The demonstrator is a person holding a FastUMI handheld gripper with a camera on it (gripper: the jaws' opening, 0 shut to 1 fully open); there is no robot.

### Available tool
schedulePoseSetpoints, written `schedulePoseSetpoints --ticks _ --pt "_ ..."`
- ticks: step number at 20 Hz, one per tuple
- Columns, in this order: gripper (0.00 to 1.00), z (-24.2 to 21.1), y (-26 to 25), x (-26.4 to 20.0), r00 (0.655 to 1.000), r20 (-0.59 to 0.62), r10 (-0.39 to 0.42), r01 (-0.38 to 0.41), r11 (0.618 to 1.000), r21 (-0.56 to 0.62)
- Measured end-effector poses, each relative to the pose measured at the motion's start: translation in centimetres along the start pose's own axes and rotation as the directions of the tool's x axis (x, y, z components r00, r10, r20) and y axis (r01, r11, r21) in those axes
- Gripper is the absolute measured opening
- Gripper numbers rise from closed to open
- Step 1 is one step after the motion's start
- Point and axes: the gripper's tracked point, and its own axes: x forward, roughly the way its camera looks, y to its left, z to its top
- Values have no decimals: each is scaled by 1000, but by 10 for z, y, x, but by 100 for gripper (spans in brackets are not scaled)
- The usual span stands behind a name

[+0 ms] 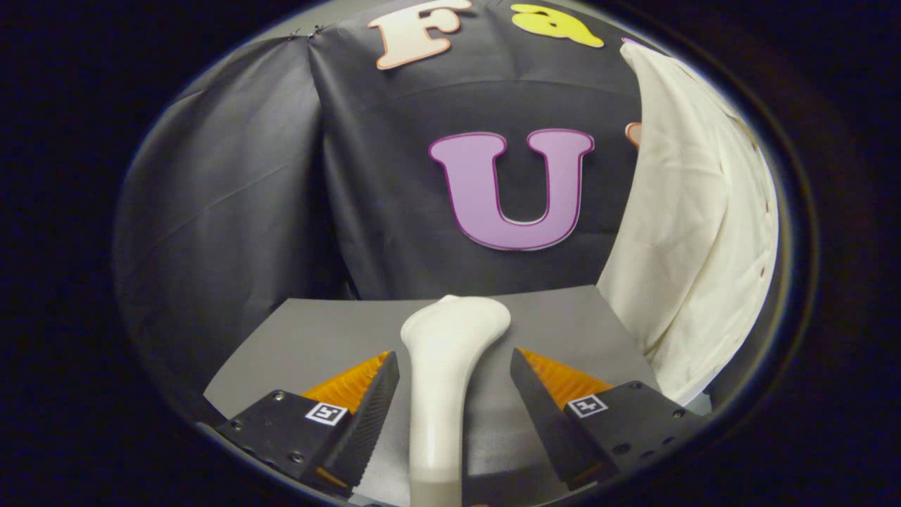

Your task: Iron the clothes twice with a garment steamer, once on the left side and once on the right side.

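Note:
A white garment steamer (450, 338) lies on the grey table (317, 331), its broad head pointing away from me and its slim handle running back between my fingers. My gripper (454, 358) is open around that handle. The left finger sits very close beside it, and a clear gap shows between the handle and the right finger. A white garment (697, 232) hangs to the right, beyond the right finger, reaching down to the table's far right corner. Its upper part and far side are out of sight.
The black cloth wall (232, 211) stands right behind the table and closes the left side. Bare grey table surface stretches ahead of the steamer's head and to its left.

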Motion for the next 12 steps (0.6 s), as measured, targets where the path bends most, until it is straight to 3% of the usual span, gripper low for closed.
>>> schedulePoseSetpoints --ticks 7,9,10,12 --pt "89 -24 8 9 989 -143 26 -29 999 -21" --pt "79 -29 14 7 982 -187 18 -21 1000 -12" --pt "58 -26 17 -6 980 -196 25 -27 1000 -8" --pt "51 -27 19 2 977 -212 34 -33 999 9"
